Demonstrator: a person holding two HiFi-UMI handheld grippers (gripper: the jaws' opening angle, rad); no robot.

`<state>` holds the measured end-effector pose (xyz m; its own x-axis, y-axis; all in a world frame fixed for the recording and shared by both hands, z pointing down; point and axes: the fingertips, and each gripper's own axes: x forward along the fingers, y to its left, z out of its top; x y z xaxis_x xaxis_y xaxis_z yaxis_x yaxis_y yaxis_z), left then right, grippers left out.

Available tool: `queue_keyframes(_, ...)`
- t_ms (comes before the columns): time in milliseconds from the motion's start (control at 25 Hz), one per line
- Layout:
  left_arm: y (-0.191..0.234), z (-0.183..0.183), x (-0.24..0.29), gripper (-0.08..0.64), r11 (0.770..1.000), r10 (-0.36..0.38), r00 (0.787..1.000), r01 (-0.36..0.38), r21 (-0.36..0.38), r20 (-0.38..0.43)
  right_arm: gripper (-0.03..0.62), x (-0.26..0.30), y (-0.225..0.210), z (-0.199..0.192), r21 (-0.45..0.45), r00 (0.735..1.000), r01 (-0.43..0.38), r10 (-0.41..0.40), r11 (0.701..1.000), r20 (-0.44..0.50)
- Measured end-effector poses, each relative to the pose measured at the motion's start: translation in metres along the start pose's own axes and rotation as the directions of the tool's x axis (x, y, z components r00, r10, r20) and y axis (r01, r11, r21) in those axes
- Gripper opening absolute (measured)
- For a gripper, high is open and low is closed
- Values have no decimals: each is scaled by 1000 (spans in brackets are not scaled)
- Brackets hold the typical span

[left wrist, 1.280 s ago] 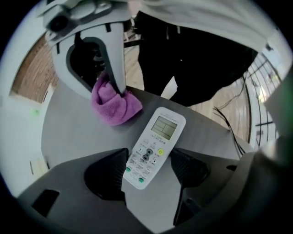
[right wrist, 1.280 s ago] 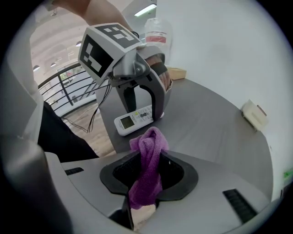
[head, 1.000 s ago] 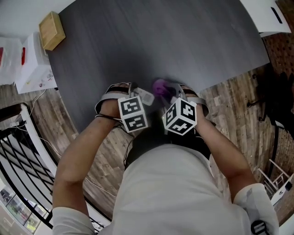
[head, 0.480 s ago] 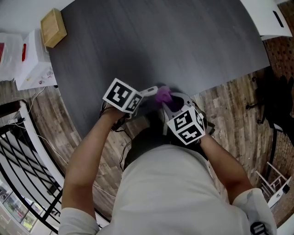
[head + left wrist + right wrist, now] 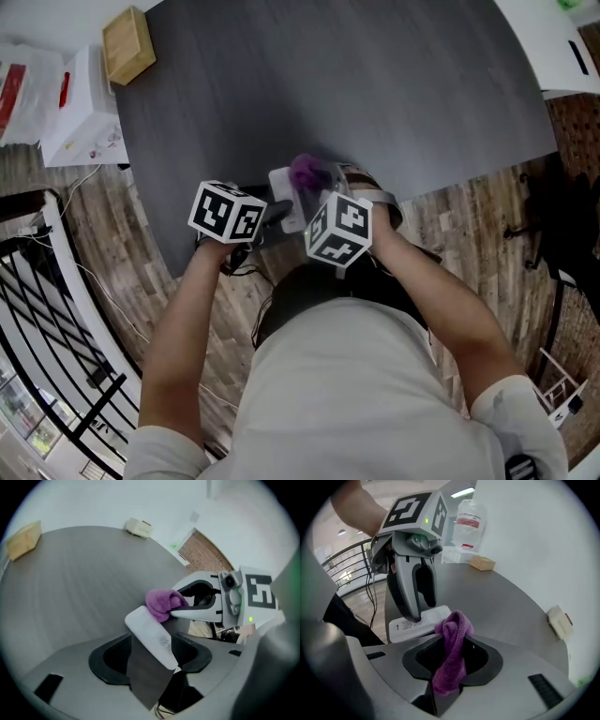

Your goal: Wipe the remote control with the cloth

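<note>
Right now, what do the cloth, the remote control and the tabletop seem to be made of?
Cloth: purple fabric, likely terry or microfibre; a fuzzy looped weave shows and it hangs limp.
Remote control: apparently white plastic, smooth and matte, with rounded edges.
Tabletop: dark grey and matte, with fine grain-like streaks; probably laminate or stained wood, but the look leaves it open.

Right tool (image 5: 317,192) with cloth (image 5: 305,172) farther left, against remote (image 5: 150,632) end.

My cloth (image 5: 452,639) is purple; my remote control (image 5: 150,634) is white with small dark print. The table (image 5: 356,84) is dark grey, finely grained. Far left, a tan wooden block (image 5: 128,45). The floor (image 5: 94,234) is brown planks.
</note>
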<state>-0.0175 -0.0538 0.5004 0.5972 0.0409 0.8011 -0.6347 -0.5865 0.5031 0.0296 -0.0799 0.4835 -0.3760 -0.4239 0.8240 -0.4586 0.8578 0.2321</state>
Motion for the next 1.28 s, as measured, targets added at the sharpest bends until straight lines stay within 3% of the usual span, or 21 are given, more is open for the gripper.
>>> queue_keyframes(120, 16, -15, -18, 245, 997, 82, 995, -82, 11, 52, 110, 5, 2, 6, -57, 1000, -13, 13, 998, -9)
queue_keyframes(200, 14, -20, -36, 245, 982, 164, 976, -176, 73, 141, 110, 4, -6, 15, -104, 1000, 2, -3, 995, -5)
queue_keyframes(240, 10, -23, -43, 245, 956, 228, 956, -256, 145, 187, 110, 4, -11, 22, -141, 1000, 12, -12, 990, 1)
queue_keyframes(320, -7, -30, -42, 245, 860, 333, 907, -404, 311, 259, 110, 7, -15, 38, -237, 1000, 15, -12, 971, 16)
queue_keyframes(400, -28, -35, -26, 245, 768, 378, 875, -479, 424, 304, 110, 12, -9, 47, -340, 1000, -18, 21, 940, 5)
queue_keyframes(440, -34, -36, -17, 245, 741, 385, 865, -497, 451, 321, 110, 15, -3, 47, -386, 999, -46, 44, 921, -14)
queue_keyframes(480, -38, -35, -10, 245, 729, 381, 861, -504, 462, 337, 110, 18, 4, 44, -421, 997, -77, 67, 904, -38)
queue_keyframes(560, -42, -33, -4, 242, 740, 351, 864, -492, 458, 362, 109, 20, 18, 35, -464, 990, -136, 110, 875, -83)
queue_keyframes(680, -40, -29, -1, 242, 795, 289, 891, -427, 431, 350, 109, 10, 34, 23, -505, 987, -159, 127, 848, -97)
queue_keyframes(760, -38, -29, -1, 242, 829, 251, 912, -376, 415, 325, 110, 4, 36, 18, -492, 990, -137, 109, 860, -85)
queue_keyframes(840, -29, -30, -11, 242, 845, 257, 918, -366, 391, 303, 110, 3, 29, 15, -452, 992, -118, 87, 884, -89)
queue_keyframes(920, -20, -38, -24, 242, 877, 260, 924, -347, 332, 279, 109, 3, 26, 11, -410, 989, -134, 95, 902, -114)
queue_keyframes(1040, -16, -59, -20, 242, 919, 221, 954, -273, 283, 202, 109, -7, 39, -1, -356, 980, -185, 146, 916, -133)
queue_keyframes(1120, -15, -58, -8, 242, 914, 197, 968, -238, 330, 153, 110, -16, 51, -8, -319, 978, -199, 167, 926, -127)
queue_keyframes(1280, -12, -40, -1, 252, 868, 151, 985, -173, 465, 85, 110, -22, 52, -17, -245, 978, -195, 169, 950, -120)
